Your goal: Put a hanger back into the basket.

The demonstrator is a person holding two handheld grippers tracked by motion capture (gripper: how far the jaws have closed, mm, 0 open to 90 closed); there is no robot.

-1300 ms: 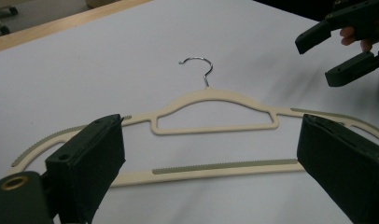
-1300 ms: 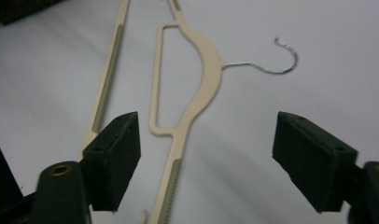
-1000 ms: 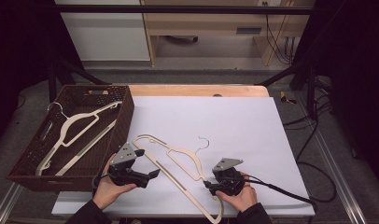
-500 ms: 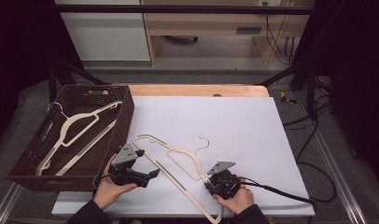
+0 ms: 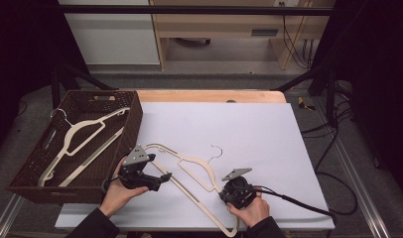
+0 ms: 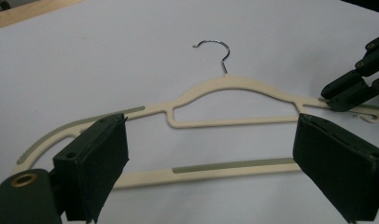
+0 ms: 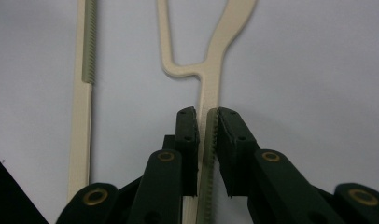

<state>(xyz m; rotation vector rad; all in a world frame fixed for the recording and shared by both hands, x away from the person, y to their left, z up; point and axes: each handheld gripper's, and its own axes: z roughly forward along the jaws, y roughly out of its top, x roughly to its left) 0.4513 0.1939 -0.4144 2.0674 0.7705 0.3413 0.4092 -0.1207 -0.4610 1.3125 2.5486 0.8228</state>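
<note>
While my left tool [image 5: 162,179] hovers with jaws wide apart over one shoulder of the cream hanger [image 5: 192,166] on the white worktop [image 5: 269,144], my right tool [image 5: 225,194] has just been closing and now clamps the hanger's other shoulder

A cream plastic hanger [image 5: 192,171] with a metal hook is seen lying flat at lower centre, on the white tabletop [image 5: 249,129].

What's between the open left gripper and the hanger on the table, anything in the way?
Nothing visible. The left gripper has its jaws wide, with only bare white table between them and the hanger. The right gripper has just been closing on the hanger's far arm.
</note>
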